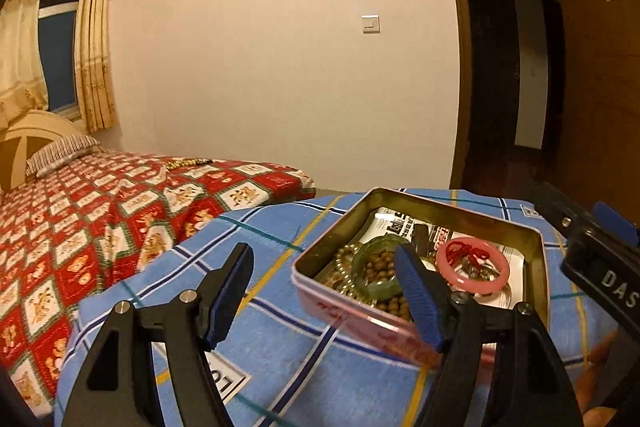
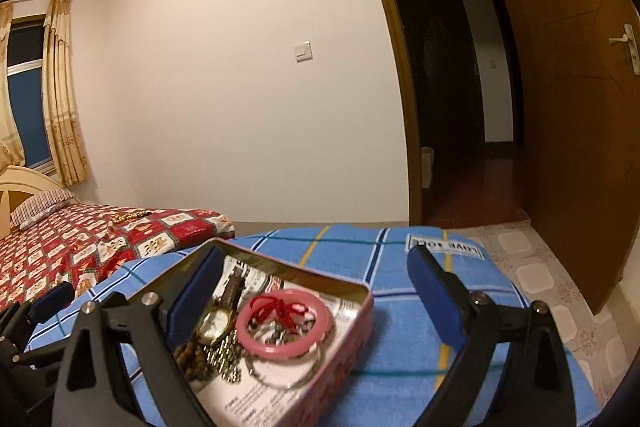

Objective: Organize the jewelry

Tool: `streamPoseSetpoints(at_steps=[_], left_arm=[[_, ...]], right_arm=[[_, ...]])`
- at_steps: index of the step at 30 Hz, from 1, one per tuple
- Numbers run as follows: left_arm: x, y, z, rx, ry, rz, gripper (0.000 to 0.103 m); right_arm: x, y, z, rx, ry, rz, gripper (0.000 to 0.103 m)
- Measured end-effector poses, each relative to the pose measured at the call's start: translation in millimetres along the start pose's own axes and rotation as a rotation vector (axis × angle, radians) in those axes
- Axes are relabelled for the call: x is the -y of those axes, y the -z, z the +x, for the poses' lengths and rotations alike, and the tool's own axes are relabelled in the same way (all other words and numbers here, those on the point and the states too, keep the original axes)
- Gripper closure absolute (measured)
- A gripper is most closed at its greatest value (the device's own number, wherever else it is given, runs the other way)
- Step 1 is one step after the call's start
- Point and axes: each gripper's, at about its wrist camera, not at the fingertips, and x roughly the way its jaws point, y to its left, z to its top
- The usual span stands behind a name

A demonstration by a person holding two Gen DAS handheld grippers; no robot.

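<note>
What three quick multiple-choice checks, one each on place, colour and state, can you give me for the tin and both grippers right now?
1. The pink bangle lies:
A. on the red bedspread
B. inside the tin
C. on the floor

2. The cloth under the tin is mainly:
A. blue checked
B. plain white
C. green

3. The left gripper and right gripper are:
A. both shut on bangles
B. one shut
C. both open

Key: 1 B, the bangle rests among the beads and watch in the tin; 2 A, blue with crossing stripes; 3 C, fingers stand wide apart, nothing pinched.
</note>
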Motion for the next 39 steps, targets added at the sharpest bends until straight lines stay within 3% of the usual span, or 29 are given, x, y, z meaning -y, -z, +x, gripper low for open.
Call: streamPoseSetpoints(at_steps=[10, 18, 39], left_arm=[[1, 14, -32, 0.039, -0.013, 0.033, 0.030], [-7, 19, -48, 0.069, 0.000, -0.009, 0.030], [-23, 18, -49, 0.078, -0.005, -0.077, 0.025]], right_arm=[[-9, 13, -43, 0.029, -0.006, -0.026, 0.007], [-24, 17, -69, 0.132, 0.023, -0.095, 0.001], [-34, 20, -81, 0.212, 0.007, -0.131, 0.001]])
